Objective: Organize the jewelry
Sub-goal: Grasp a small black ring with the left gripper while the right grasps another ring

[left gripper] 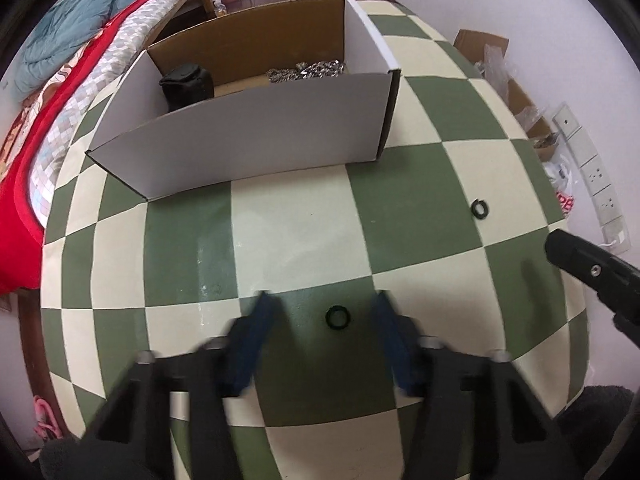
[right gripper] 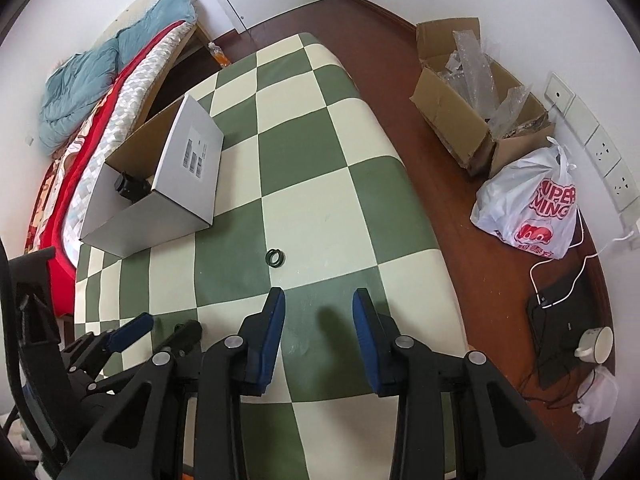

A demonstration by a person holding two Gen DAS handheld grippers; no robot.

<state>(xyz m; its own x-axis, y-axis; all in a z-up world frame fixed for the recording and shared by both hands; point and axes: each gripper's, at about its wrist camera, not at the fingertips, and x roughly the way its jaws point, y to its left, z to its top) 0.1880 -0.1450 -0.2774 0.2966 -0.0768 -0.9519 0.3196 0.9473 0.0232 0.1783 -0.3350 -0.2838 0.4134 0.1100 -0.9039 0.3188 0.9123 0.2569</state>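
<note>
A small black ring (left gripper: 338,317) lies on the checkered table between the open fingers of my left gripper (left gripper: 322,304), which is low over it and empty. A second black ring (left gripper: 477,209) lies farther right; in the right wrist view this ring (right gripper: 275,258) sits just ahead of my open, empty right gripper (right gripper: 318,300). An open white cardboard box (left gripper: 248,136) stands at the back left and holds a silver chain (left gripper: 308,71) and a black pouch (left gripper: 186,86). The right gripper's finger (left gripper: 580,258) shows at the right edge of the left view.
The green and cream table (right gripper: 320,200) ends at the right over a brown floor with an open carton (right gripper: 460,128), a white plastic bag (right gripper: 532,204), a cup (right gripper: 596,344) and cables. A bed (right gripper: 80,92) lies left of the table.
</note>
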